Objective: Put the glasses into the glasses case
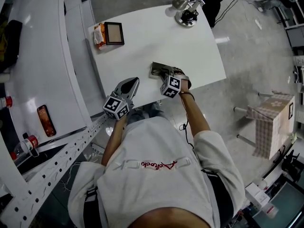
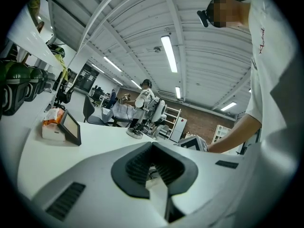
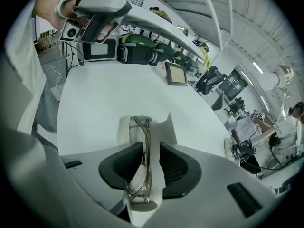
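At the near edge of the table [image 1: 190, 46], the right hand-held gripper [image 3: 151, 144] points steeply down over the open case [image 3: 165, 127]. Its jaws stand wide apart. The glasses [image 3: 146, 160] run lengthwise through the gap, and neither pad appears to press on them. The glasses lie inside the white shell of the case, in line with its long axis. That alignment probably lets the frame sit flat without catching a wall, so the placing step looks complete or nearly so.

The left hand-held gripper [image 2: 152, 148] is held roughly level at the table edge, apart from the case. Its jaws meet at the tips and hold nothing. This position most likely keeps it clear of the right gripper's work, yet near enough to help with the lid, which is not yet closed.
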The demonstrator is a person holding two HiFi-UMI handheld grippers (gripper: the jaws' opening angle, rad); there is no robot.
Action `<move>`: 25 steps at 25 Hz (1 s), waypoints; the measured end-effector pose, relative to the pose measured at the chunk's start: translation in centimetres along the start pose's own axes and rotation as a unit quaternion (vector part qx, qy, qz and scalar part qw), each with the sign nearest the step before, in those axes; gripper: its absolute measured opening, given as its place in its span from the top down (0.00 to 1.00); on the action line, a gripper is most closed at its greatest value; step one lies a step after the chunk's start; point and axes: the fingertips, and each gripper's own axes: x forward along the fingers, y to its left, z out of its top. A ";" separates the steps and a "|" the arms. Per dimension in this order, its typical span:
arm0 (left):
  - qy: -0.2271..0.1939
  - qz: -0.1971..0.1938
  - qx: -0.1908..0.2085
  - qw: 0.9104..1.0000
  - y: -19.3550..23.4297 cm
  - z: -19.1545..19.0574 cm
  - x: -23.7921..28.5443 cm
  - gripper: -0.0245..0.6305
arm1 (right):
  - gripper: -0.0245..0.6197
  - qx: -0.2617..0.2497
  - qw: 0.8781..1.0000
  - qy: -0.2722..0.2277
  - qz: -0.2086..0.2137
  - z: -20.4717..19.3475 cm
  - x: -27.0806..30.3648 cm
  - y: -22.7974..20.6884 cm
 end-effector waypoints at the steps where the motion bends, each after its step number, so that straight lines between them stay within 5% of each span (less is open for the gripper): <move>1: 0.000 -0.002 0.001 1.000 -0.1 0.0 0.1 0.94 | 0.79 -0.001 1.000 -0.002 -0.004 0.1 -0.2 0.0; 11: -0.004 -0.034 0.019 0.999 -1.6 1.3 1.3 0.94 | 0.81 0.032 0.997 -0.027 -0.059 1.0 -3.6 -1.1; 14: 0.003 -0.045 0.031 0.998 -2.0 1.4 1.2 0.94 | 0.95 0.041 0.995 -0.036 -0.083 1.4 -4.5 -0.8; 19: -0.003 -0.064 0.049 0.997 -2.6 2.5 1.7 0.94 | 0.95 0.062 0.991 -0.047 -0.111 1.9 -5.8 -1.4; 22: -0.007 -0.074 0.061 0.995 -3.1 3.5 1.9 0.94 | 0.95 0.120 0.981 -0.077 -0.133 2.6 -7.3 -2.4; 25: -0.013 -0.084 0.064 0.994 -3.5 4.0 1.7 0.94 | 0.95 0.230 0.953 -0.133 -0.146 3.5 -9.2 -3.3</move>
